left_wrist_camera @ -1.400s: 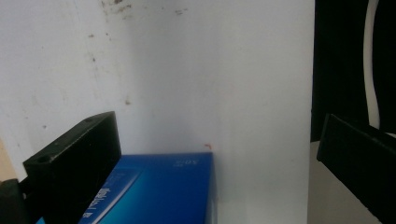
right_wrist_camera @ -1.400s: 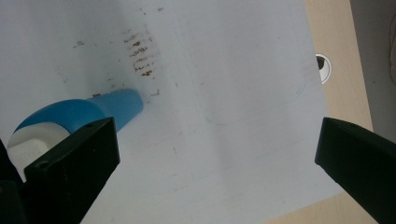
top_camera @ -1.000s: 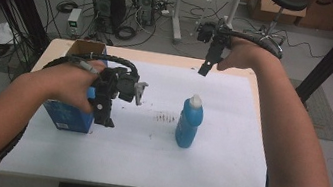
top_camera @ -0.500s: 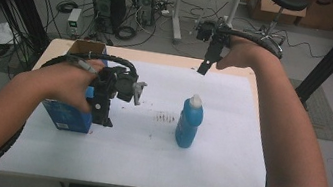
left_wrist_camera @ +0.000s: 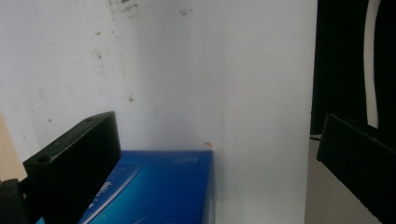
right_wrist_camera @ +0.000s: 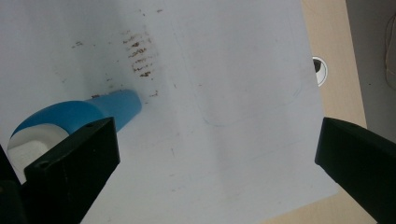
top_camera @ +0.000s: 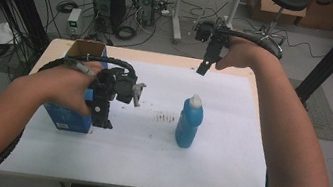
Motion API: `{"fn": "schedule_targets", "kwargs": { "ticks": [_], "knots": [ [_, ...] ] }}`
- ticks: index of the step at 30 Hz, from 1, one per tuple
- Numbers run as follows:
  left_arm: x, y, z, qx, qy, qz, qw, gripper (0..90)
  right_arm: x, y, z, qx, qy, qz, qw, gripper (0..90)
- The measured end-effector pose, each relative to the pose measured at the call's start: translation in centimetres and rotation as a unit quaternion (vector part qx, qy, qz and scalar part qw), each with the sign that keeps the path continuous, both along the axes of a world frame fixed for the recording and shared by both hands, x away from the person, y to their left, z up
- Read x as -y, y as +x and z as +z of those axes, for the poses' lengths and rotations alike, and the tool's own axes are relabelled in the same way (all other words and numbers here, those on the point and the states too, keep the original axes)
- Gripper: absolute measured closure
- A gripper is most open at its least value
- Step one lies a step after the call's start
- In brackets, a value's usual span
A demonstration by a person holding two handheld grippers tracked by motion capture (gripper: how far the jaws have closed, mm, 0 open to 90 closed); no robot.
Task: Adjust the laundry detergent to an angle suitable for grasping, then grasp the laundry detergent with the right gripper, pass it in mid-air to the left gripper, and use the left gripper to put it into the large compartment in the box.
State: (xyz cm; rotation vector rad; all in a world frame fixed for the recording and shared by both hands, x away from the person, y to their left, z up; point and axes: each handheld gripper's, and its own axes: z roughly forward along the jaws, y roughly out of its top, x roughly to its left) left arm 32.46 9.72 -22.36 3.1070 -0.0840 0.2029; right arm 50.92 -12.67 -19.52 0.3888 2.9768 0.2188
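A blue box with an open cardboard top stands at the table's left. My left gripper points down just beside the box's right side. In the left gripper view the blue box lies low between the wide-apart jaws of the open left gripper, untouched. A blue bottle with a white cap stands upright mid-table. My right gripper hangs high over the far edge, open. From above, the right gripper view shows the bottle by the left jaw of the right gripper.
A white sheet covers the table, with a brown smear left of the bottle. The wooden table edge has a cable hole. Computers, cables and boxes lie on the floor beyond.
Hardly anything: the right gripper has drifted slightly left and down over the far edge. The left gripper stays beside the box.
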Motion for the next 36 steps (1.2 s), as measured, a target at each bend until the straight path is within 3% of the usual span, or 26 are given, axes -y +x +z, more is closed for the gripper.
{"fn": "schedule_targets", "kwargs": {
  "ticks": [22,30,31,34,35,36],
  "knots": [
    [0.1,0.1,-0.2,-0.006,0.002,-0.005,1.0000,0.1,0.0,-0.2,-0.5,-0.004,-0.003,-0.007,1.0000,0.0],
    [0.5,0.1,-0.4,-0.003,0.001,-0.019,0.9998,0.1,0.8,-0.7,-0.4,-0.003,0.044,-0.024,0.9987,0.0],
    [0.5,0.1,-0.5,-0.005,0.000,-0.021,0.9998,0.1,1.2,-0.9,-0.4,0.002,0.070,-0.032,0.9970,0.0],
    [0.5,0.0,-0.7,-0.006,-0.001,-0.024,0.9997,0.1,1.9,-1.3,-0.3,0.011,0.113,-0.044,0.9925,0.0],
    [0.5,0.0,-0.7,-0.006,-0.001,-0.024,0.9997,0.1,1.9,-1.3,-0.3,0.011,0.113,-0.044,0.9925,0.0],
    [0.5,-0.1,-0.8,-0.007,0.000,-0.026,0.9996,0.1,2.6,-1.7,-0.2,0.018,0.152,-0.048,0.9871,0.0]
  ]
}}
